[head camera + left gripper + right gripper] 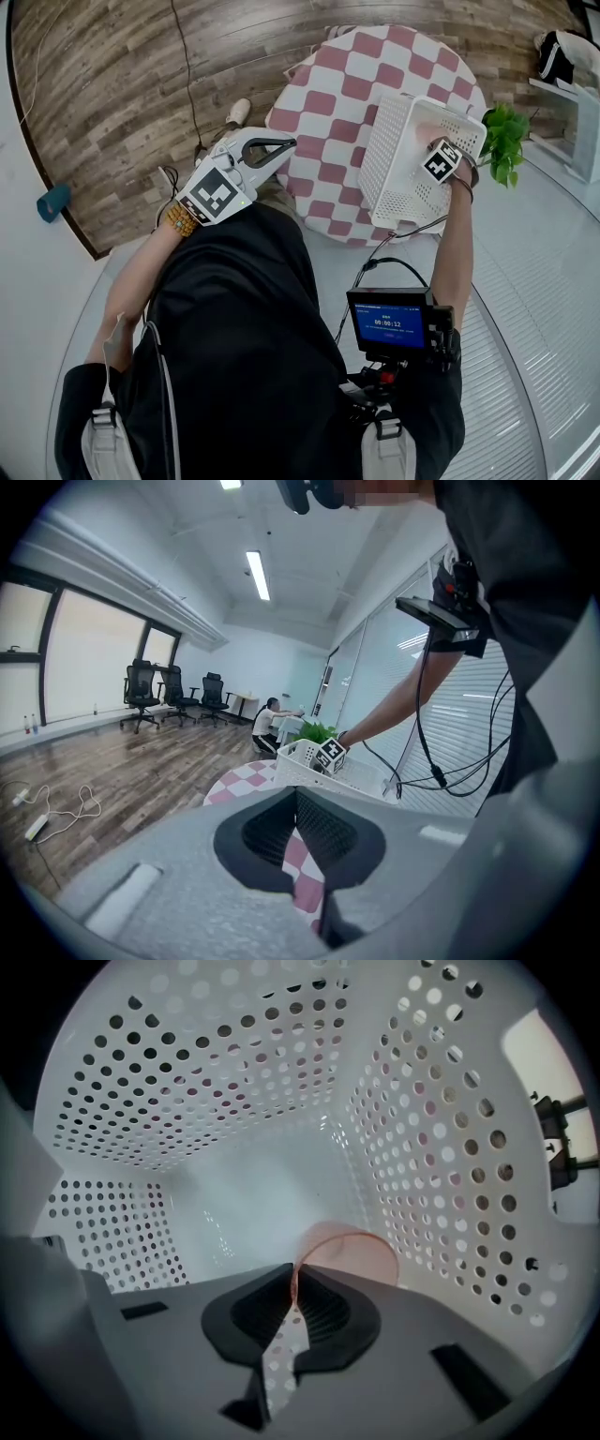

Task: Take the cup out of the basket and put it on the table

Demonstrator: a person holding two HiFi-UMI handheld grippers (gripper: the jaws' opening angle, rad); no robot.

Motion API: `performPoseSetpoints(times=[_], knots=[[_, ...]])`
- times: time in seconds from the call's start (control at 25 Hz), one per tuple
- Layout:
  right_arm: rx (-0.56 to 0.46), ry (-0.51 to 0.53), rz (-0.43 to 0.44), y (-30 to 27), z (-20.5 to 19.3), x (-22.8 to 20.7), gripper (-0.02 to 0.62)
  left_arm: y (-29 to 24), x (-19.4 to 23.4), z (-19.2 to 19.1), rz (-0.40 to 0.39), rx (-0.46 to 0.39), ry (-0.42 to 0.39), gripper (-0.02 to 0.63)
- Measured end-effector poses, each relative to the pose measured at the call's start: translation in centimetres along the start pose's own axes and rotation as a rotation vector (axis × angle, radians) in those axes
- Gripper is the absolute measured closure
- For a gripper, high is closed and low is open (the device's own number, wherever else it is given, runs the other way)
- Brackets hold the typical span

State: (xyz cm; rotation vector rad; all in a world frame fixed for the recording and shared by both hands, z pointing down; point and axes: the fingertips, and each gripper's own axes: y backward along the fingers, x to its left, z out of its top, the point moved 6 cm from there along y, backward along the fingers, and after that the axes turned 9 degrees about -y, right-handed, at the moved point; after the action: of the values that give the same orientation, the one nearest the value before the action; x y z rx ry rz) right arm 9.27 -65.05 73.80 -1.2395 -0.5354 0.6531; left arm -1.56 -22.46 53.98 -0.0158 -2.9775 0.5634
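Observation:
A white perforated basket [389, 159] stands on the round table with a pink-and-white checked cloth [328, 103]. My right gripper [433, 142] reaches steeply down into it. In the right gripper view the gripper [296, 1274] is shut on the thin rim of a translucent pink cup [352, 1249], which sits on the basket's floor near the holed side wall [441, 1166]. My left gripper [286, 148] hangs off the table's left edge, shut and holding nothing. In the left gripper view the left gripper [296, 794] points across at the basket [300, 761].
A green potted plant [504, 141] stands just right of the basket. A small monitor [391, 323] with cables hangs at the person's chest. A blue object [53, 202] lies on the wooden floor at left. Office chairs [155, 682] and a crouching person [267, 724] are far off.

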Motion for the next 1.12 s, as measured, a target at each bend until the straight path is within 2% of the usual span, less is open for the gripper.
performPoseSetpoints(times=[0.24,0.52,0.64,0.8,1.12], knots=[[-0.001,-0.045,-0.002,0.9,-0.6,0.0,0.572,-0.2,-0.2,0.2,-0.023,-0.004,-0.015,0.601],[-0.094,-0.209,0.006,3.0,-0.9,0.6,0.572,-0.2,-0.5,1.4,-0.053,-0.013,-0.065,0.601],[-0.173,-0.316,0.021,4.0,-1.4,0.7,0.572,-0.4,-1.1,1.9,-0.077,-0.018,-0.093,0.601],[-0.262,-0.405,0.038,5.1,-2.0,1.1,0.572,-0.7,-2.3,2.0,-0.097,-0.009,-0.110,0.601],[-0.525,-0.693,0.045,7.4,-3.6,2.3,0.572,-2.1,-3.4,2.6,-0.176,0.001,-0.192,0.601]])
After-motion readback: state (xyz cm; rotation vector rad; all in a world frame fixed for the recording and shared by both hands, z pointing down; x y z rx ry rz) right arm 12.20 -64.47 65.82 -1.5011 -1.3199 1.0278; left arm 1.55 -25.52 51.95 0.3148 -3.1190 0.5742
